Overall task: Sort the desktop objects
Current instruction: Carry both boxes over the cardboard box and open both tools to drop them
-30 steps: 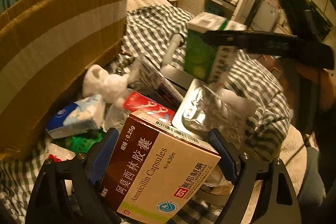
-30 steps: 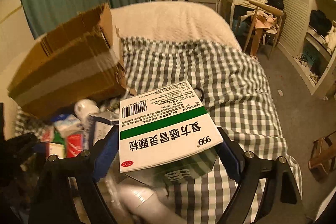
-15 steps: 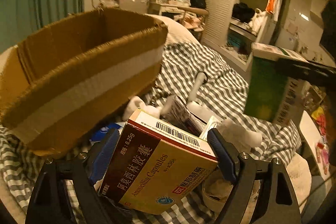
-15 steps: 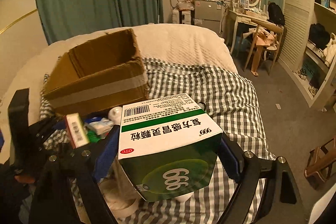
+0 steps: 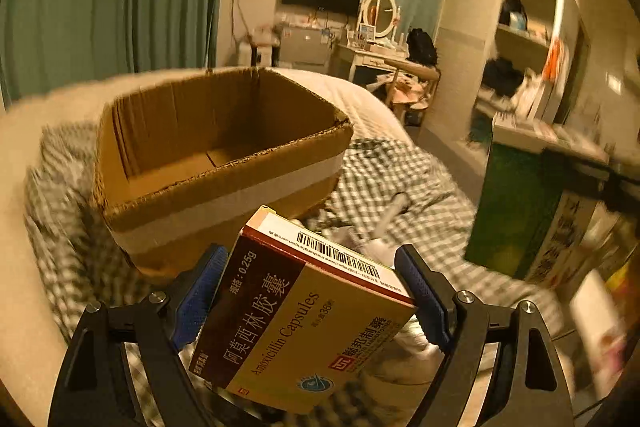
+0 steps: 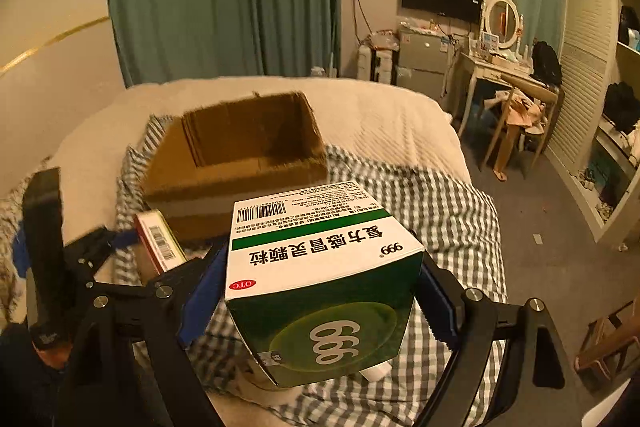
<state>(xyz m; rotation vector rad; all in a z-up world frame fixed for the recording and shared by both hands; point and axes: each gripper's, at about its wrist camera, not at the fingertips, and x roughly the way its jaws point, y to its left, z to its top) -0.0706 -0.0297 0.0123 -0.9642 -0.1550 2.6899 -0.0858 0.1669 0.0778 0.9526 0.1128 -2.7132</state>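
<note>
Bedroom at warm, dim light: green curtains on the far wall, a dressing table far right; the work surface is a bed spread with a checked cloth (image 6: 448, 211); an open cardboard box (image 5: 216, 163), flaps up and interior apparently bare, sits at the far left of the cloth, presumably as the receptacle for sorted items. Left gripper (image 5: 308, 291) is pinched on an amoxicillin capsule carton (image 5: 296, 323), blue pads pressed on its two narrow sides, the carton tilted with its barcode end toward the box; held near and below the box rim, so a lift over the wall would likely come first. Right gripper (image 6: 320, 291) is clamped on a green-and-white cold-remedy carton (image 6: 320, 275), white face up, raised clear of the cloth, to the right of the left tool and likewise aimed at the box. Side grips leave each carton's underside free, which suits dropping into the box; smaller items below both tools are blurred and not identifiable.
</note>
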